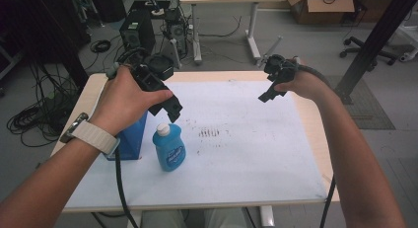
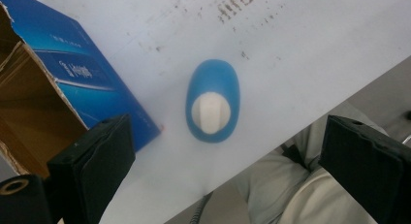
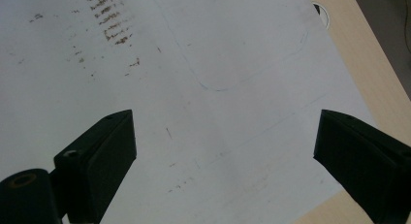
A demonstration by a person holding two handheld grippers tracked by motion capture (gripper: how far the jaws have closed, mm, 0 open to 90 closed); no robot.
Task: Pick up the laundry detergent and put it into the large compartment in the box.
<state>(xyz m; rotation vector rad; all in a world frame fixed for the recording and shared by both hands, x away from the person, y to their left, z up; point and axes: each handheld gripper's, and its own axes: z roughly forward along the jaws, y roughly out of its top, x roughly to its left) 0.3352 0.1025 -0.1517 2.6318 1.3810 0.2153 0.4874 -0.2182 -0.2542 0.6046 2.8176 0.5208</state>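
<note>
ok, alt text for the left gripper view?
Open left tongs hover above an upright blue bottle with a white cap, seen from overhead on a white table cover. An open blue cardboard box stands beside the bottle.

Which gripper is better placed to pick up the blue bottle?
Left. The left gripper hovers open right above the blue bottle, whose white cap sits between its jaws in its own view. The right gripper is open over bare mat, far off.
</note>
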